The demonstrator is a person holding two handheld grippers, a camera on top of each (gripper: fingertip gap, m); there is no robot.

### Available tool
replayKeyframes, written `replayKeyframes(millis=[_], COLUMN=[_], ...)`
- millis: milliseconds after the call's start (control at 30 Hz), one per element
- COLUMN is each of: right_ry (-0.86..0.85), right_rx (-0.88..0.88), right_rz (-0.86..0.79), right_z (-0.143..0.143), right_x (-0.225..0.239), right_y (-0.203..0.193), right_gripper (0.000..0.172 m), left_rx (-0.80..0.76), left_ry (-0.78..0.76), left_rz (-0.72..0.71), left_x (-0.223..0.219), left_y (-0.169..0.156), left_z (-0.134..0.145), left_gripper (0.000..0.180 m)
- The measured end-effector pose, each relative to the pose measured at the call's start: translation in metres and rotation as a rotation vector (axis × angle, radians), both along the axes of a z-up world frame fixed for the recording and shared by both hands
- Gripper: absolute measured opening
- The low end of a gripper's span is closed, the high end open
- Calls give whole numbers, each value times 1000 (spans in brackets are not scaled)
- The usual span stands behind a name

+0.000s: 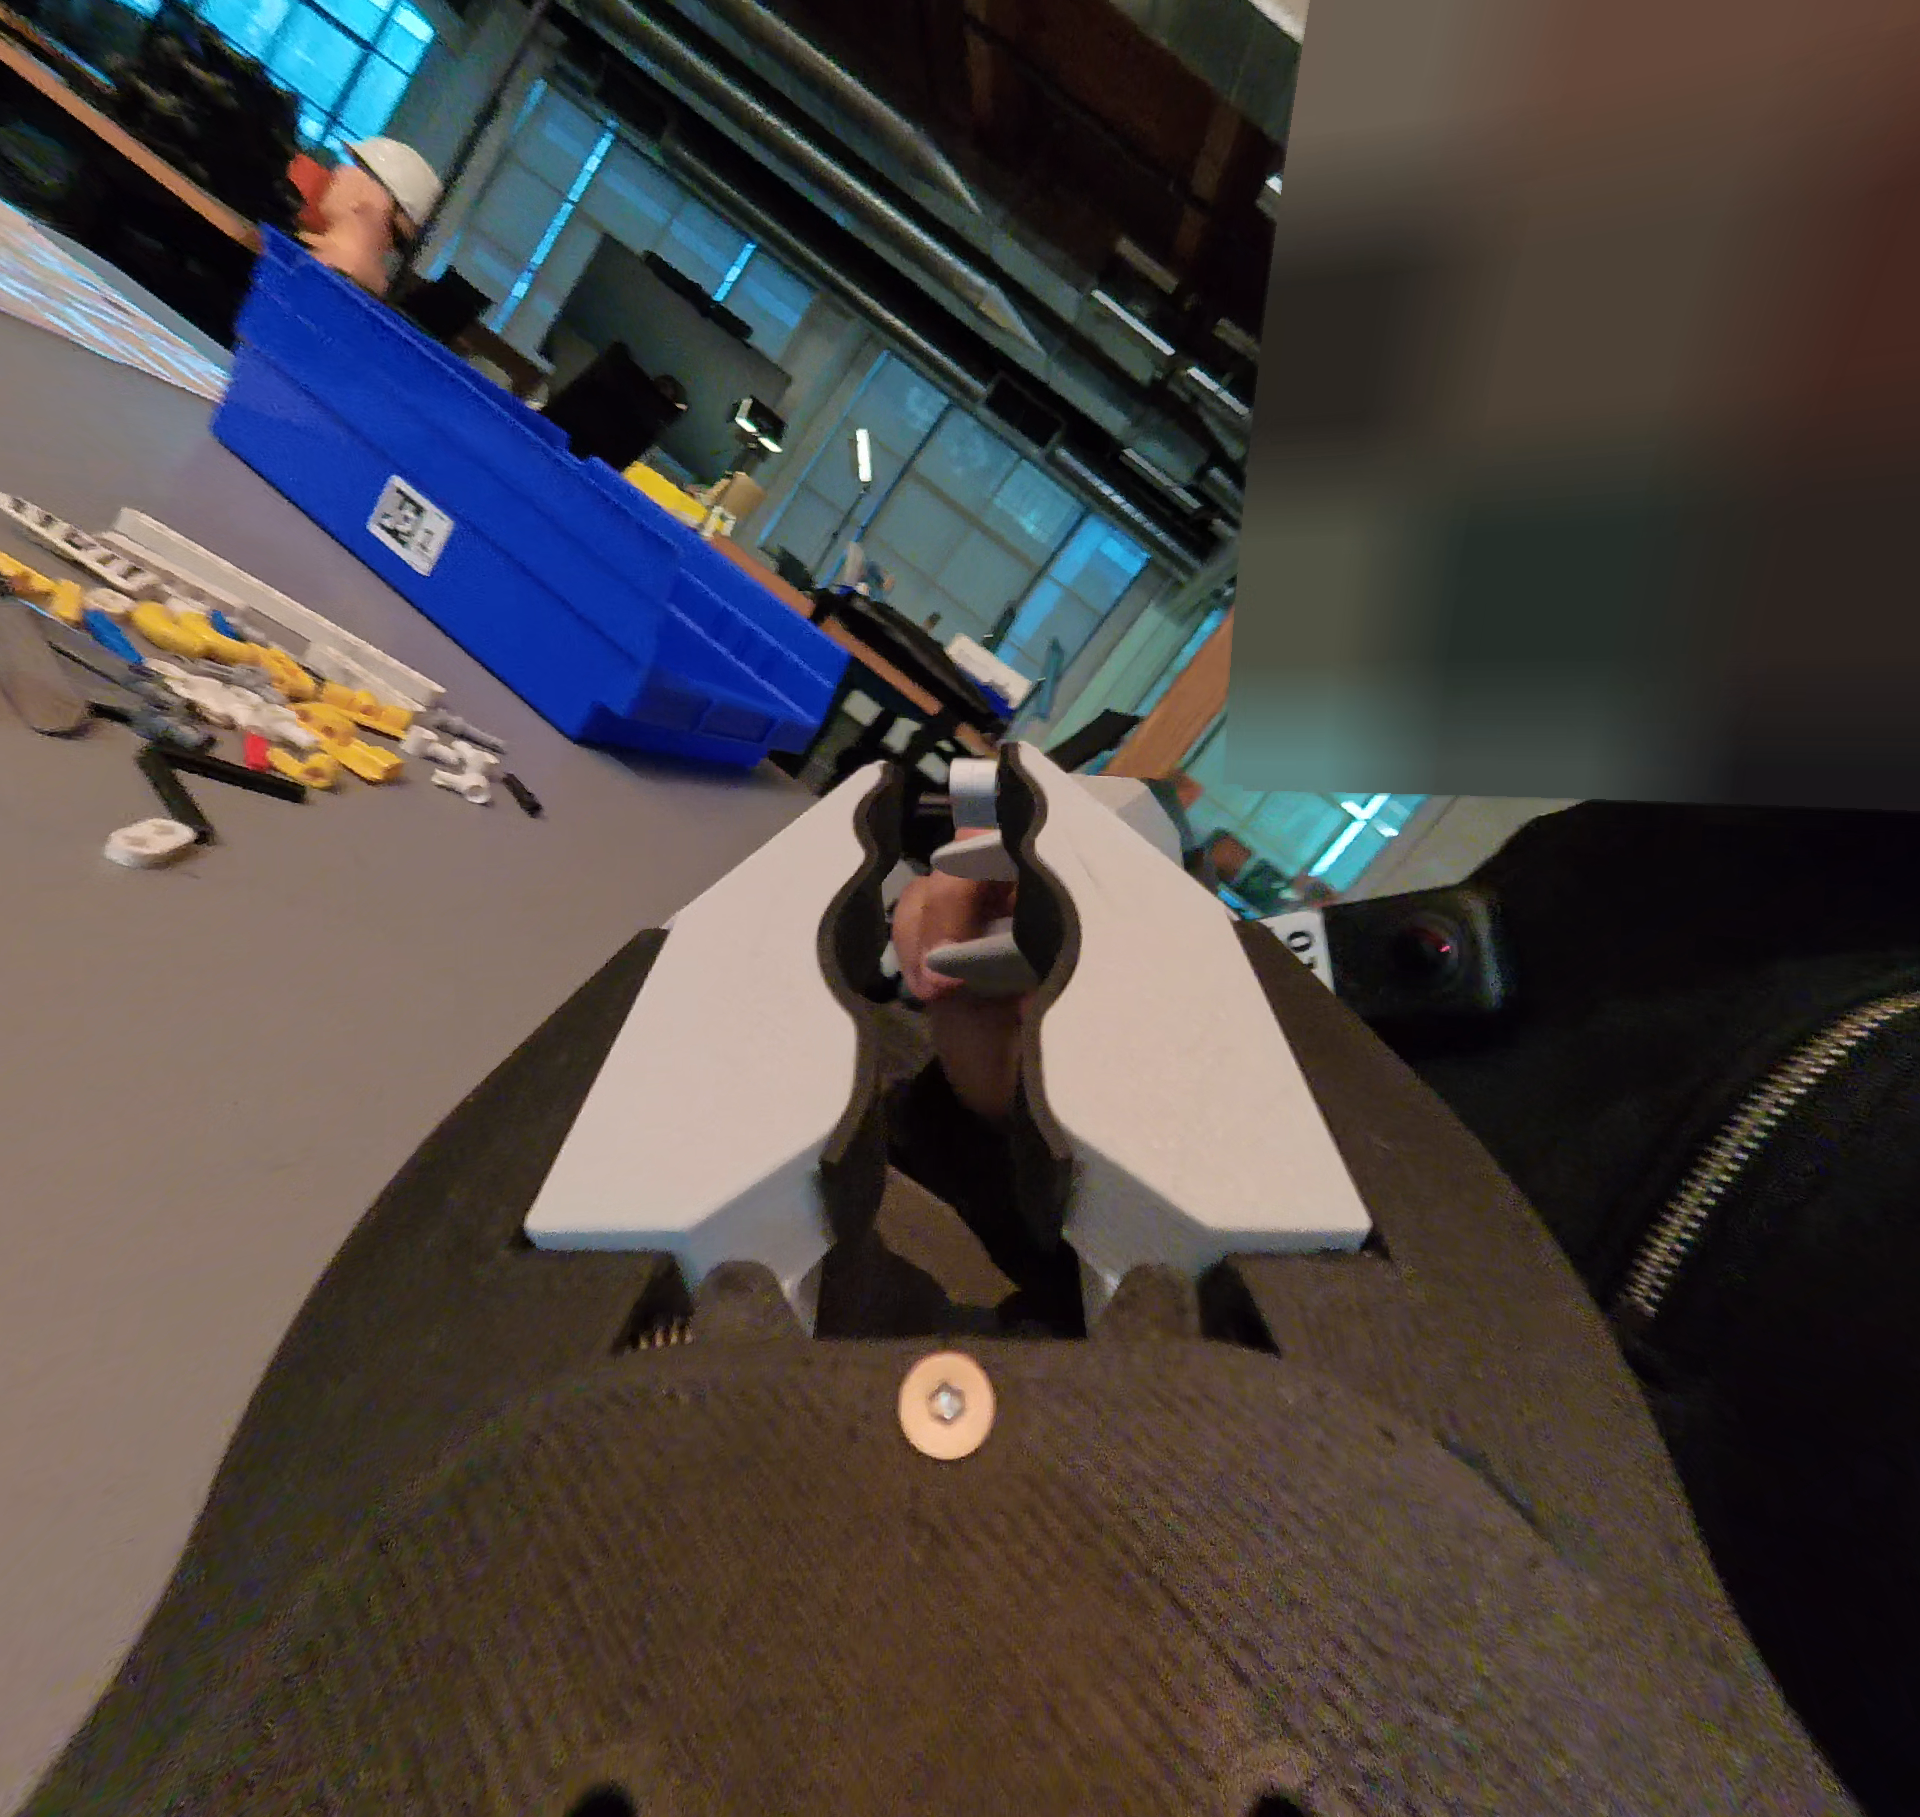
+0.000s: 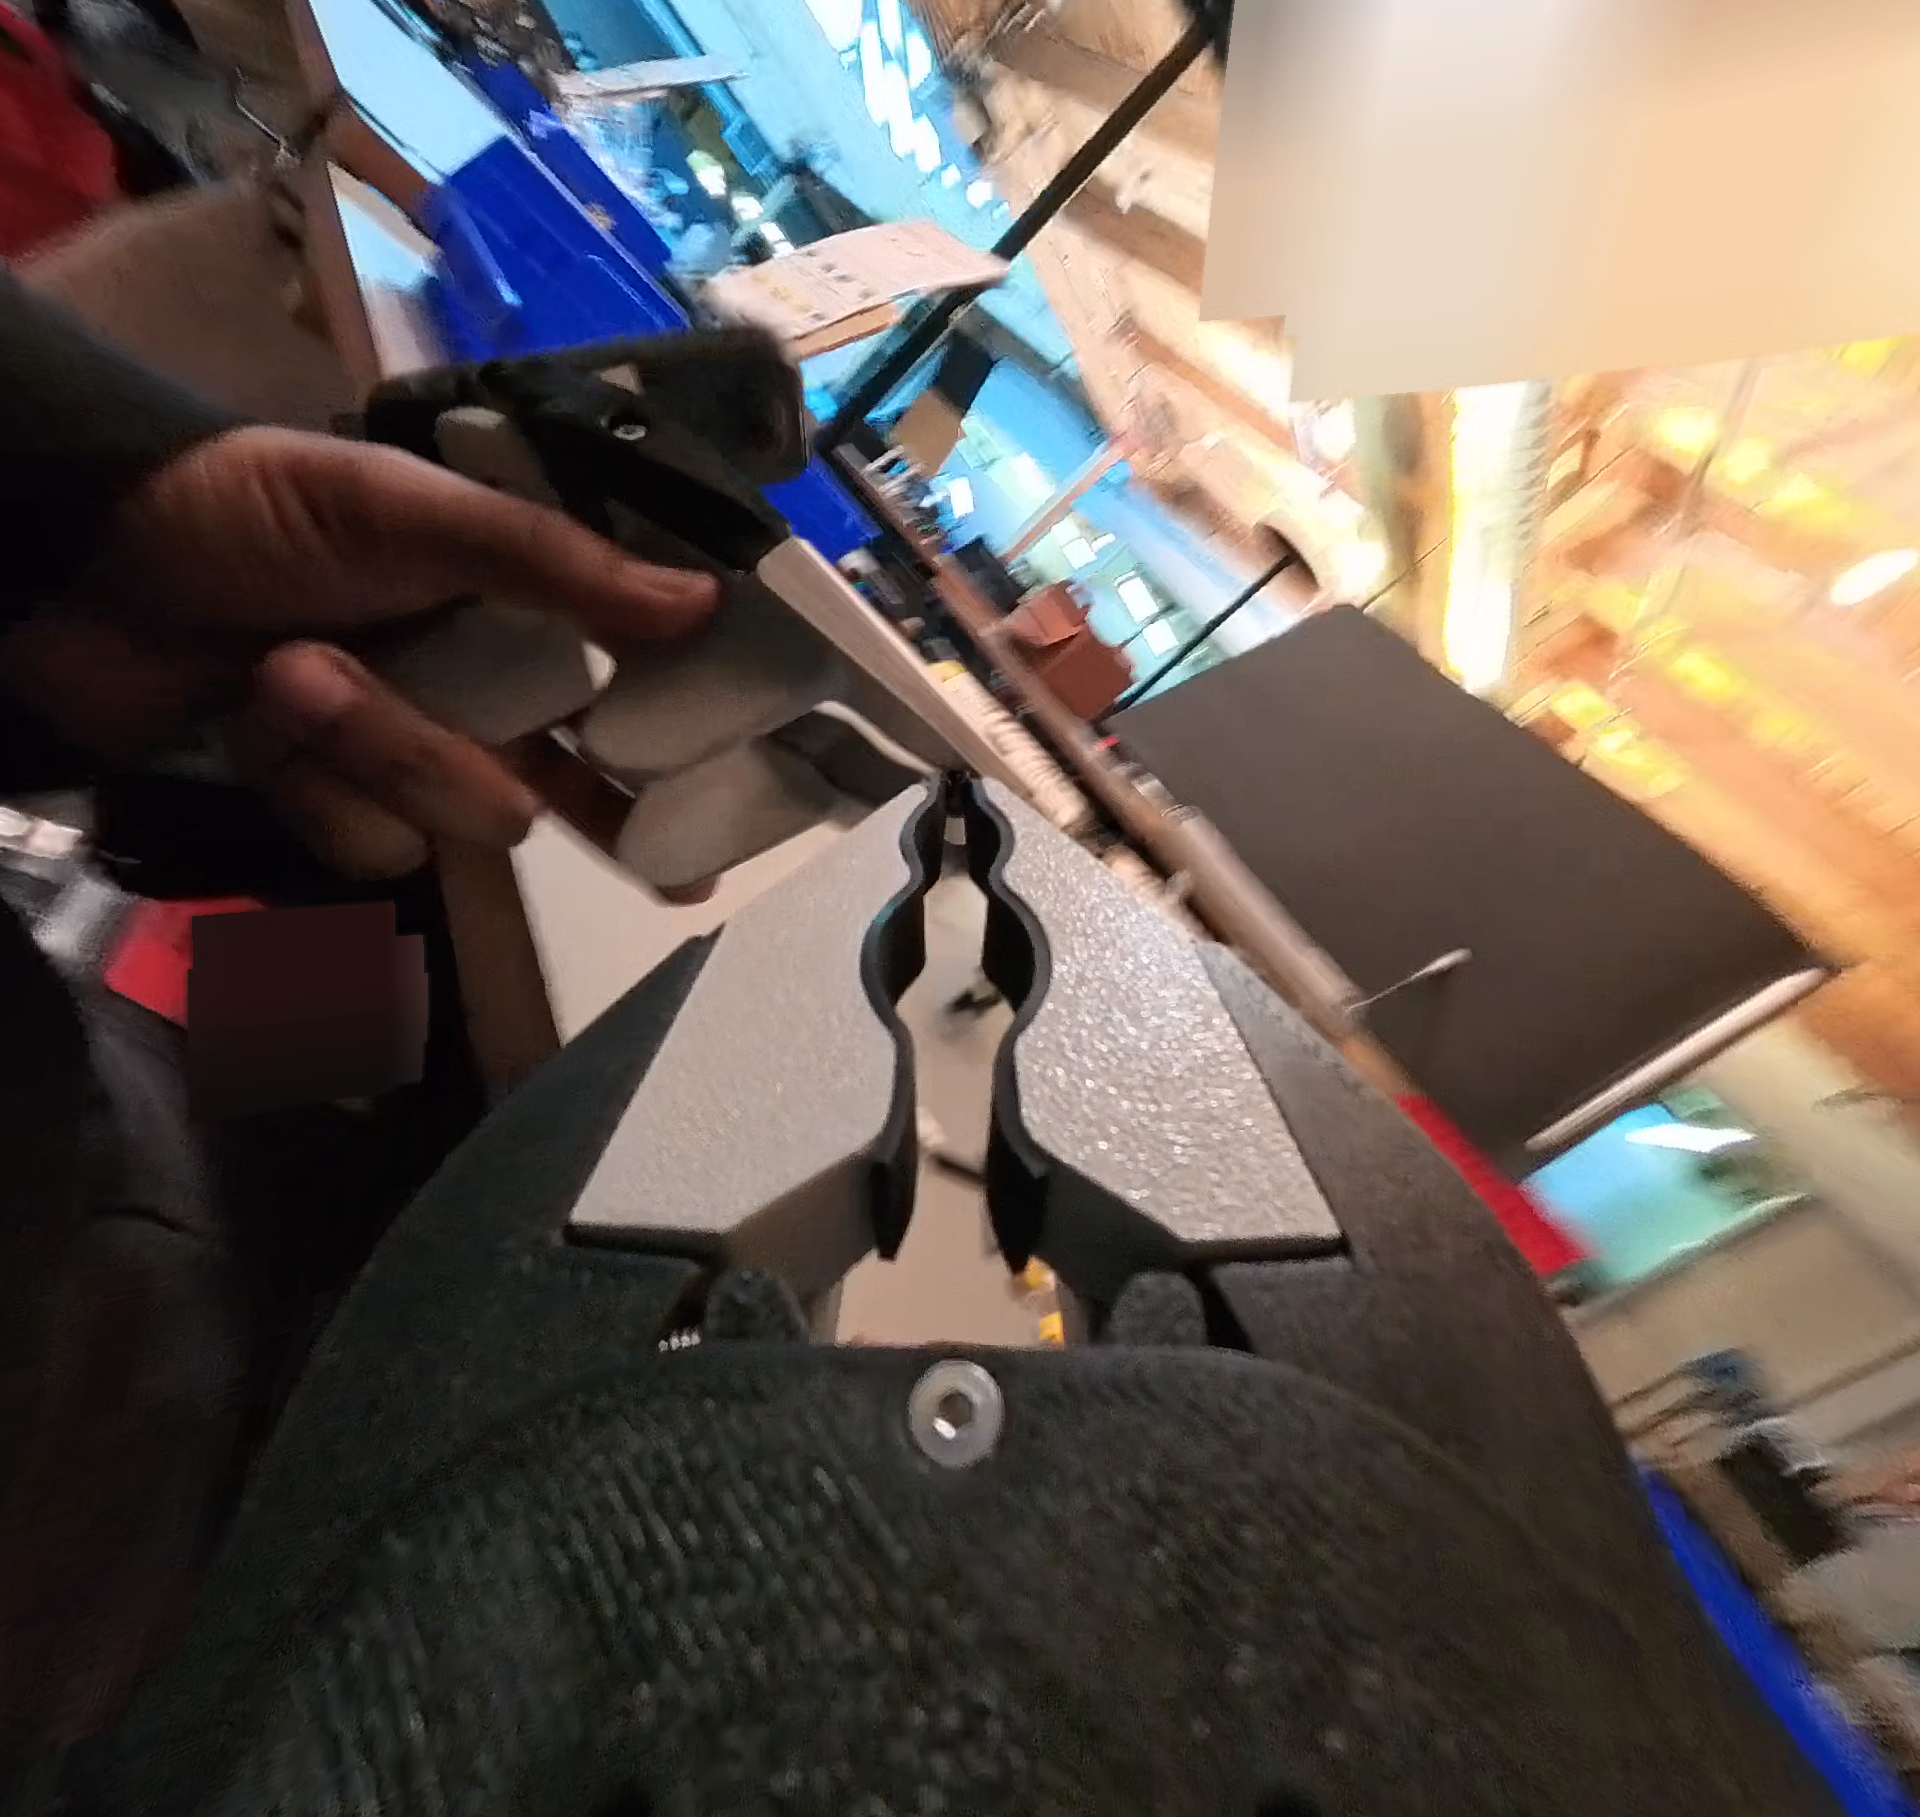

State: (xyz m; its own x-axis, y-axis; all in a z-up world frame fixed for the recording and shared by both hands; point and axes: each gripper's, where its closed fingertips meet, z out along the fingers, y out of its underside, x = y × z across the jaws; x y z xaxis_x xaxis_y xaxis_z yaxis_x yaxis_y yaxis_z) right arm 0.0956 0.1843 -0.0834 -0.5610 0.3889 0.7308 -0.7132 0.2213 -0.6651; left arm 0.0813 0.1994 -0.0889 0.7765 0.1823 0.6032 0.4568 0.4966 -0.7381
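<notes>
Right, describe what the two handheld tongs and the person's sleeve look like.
Both tongs have a wide black textured body with a round metal screw in the middle and two pale grey wedge fingers lined with wavy black pads. The left tongs look matt, and the right tongs have speckled grey fingers. The left one, seen from the right wrist view, has a pale ribbed handle. The sleeve is dark.

We see the left tool (image 1: 943, 780) lifted above the grey counter (image 1: 312, 988), with its jaws a little apart and nothing pressed between them. A hand (image 2: 312, 604) grips it. The right tool (image 2: 956, 793) has its tips almost together, just below the left tool's body. Small yellow, white and black parts (image 1: 260, 697) lie on the counter beside a blue bin (image 1: 499, 541).
</notes>
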Motion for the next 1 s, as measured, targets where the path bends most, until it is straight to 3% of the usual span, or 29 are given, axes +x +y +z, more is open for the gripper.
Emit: replayKeyframes(millis=[133, 267, 467, 733, 1000], right_ry=[10, -45, -99, -88, -82], right_rx=[4, -34, -46, -17, 3], right_rz=[15, 69, 107, 88, 73], right_z=[0, 3, 1, -4, -7], right_x=[2, 5, 4, 2, 1], right_y=[-1, 2, 5, 4, 3], right_gripper=[2, 1, 2, 1, 1], left_rx=[124, 119, 89, 114, 36], left_ry=[-39, 0, -4, 4, 22], left_rz=[-133, -173, -151, -136, -73], left_x=[9, 16, 12, 10, 5], left_y=[0, 3, 2, -4, -4], left_z=[3, 7, 5, 7, 3], left_gripper=[28, 33, 22, 25, 18])
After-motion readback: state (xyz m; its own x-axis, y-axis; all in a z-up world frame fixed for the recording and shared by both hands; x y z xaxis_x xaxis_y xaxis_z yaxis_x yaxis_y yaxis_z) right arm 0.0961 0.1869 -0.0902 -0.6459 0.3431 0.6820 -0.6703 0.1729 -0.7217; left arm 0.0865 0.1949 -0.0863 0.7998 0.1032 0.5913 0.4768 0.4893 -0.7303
